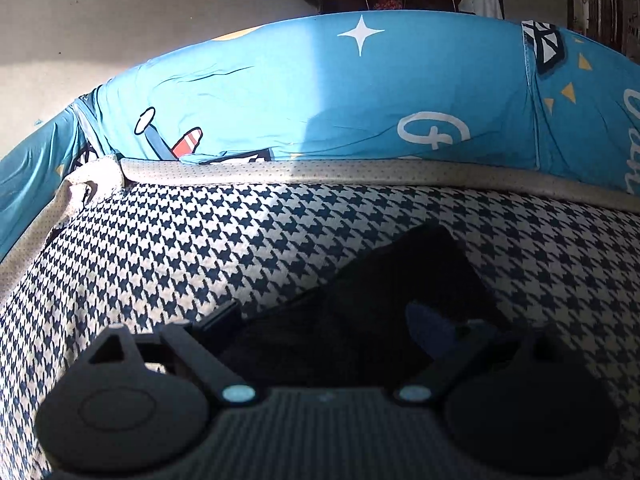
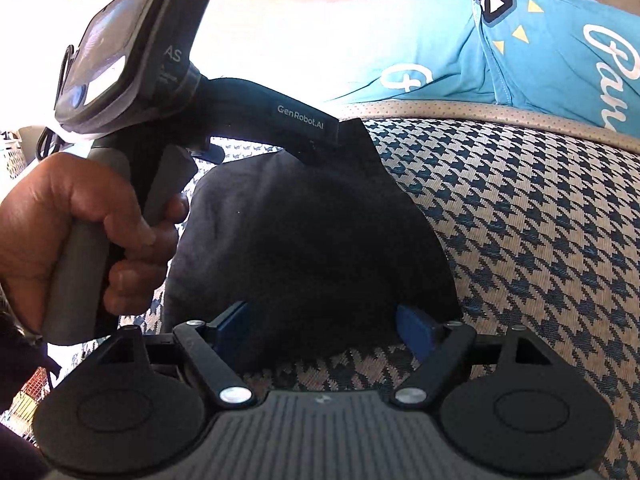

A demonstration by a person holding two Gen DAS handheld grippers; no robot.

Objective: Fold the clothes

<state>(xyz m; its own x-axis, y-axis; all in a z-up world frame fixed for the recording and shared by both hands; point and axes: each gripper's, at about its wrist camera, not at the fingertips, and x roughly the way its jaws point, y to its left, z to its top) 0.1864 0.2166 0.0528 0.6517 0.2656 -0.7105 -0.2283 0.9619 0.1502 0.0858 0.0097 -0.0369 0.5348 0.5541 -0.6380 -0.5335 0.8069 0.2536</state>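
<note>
You are holding both tools over the dark cloth (image 2: pixel 304 240), which is lying folded on the houndstooth cushion (image 2: pixel 520 240). The left tool (image 1: pixel 332 316) is standing apart; the right tool (image 2: pixel 324 328) is opening, the cloth's near edge between its pads.

The left gripper (image 1: pixel 332 316) hangs with its jaws spread wide over a dark folded garment (image 1: pixel 360 312) lying on a houndstooth cushion (image 1: pixel 180 248). Beyond the cushion's beige piped edge (image 1: pixel 320 174) lies a blue printed bedsheet (image 1: pixel 300 92).
</note>
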